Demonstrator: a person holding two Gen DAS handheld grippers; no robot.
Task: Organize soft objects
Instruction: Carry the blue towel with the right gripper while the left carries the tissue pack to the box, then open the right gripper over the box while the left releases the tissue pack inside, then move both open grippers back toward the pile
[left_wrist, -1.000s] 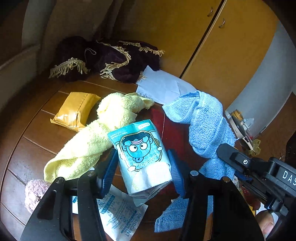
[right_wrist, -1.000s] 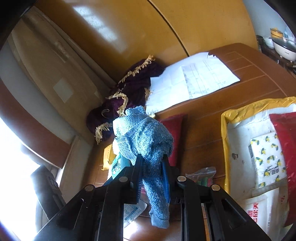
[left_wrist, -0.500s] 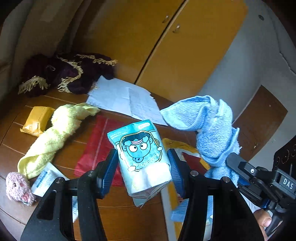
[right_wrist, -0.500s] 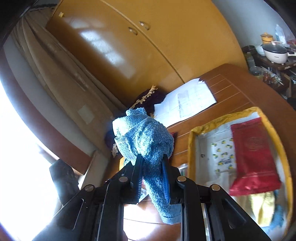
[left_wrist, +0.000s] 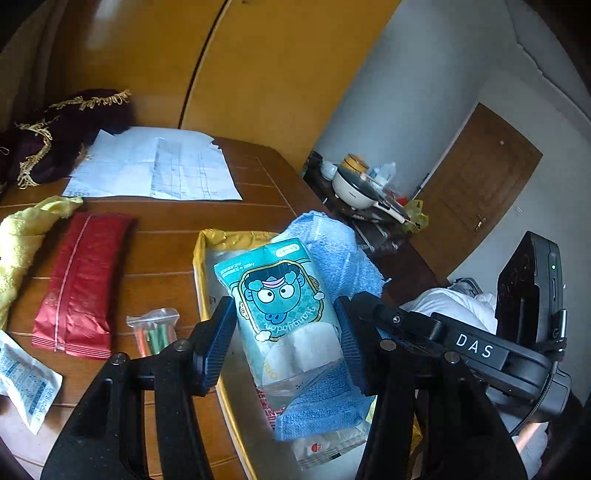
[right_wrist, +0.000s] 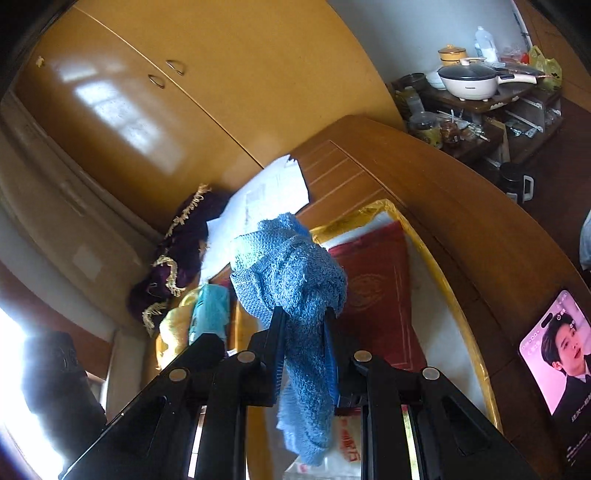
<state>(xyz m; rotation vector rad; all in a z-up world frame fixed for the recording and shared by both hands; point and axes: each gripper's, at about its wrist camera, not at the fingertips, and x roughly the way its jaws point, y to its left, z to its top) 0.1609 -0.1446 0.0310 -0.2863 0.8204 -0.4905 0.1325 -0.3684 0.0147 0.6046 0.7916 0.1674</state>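
The left gripper (left_wrist: 286, 343) clamps a teal tissue pack (left_wrist: 282, 310) above the yellow-rimmed tray (left_wrist: 207, 266). The right gripper (right_wrist: 304, 354) pinches a blue towel (right_wrist: 291, 273) over it.

The left gripper (left_wrist: 286, 334) pinches a teal tissue pack (left_wrist: 280, 306) between its blue fingers (left_wrist: 218, 343), above a yellow-rimmed tray (left_wrist: 207, 280); a blue towel (left_wrist: 332, 258) hangs just behind the pack, gripped by the right gripper (left_wrist: 373, 314); on the desk (left_wrist: 162, 236) lie a red pouch (left_wrist: 79, 280), a yellow towel (left_wrist: 18, 240), white papers (left_wrist: 155, 166), a small zip bag (left_wrist: 153, 328) and a desiccant sachet (left_wrist: 26, 387); a dark fringed cloth (left_wrist: 55, 129) sits at the far edge.
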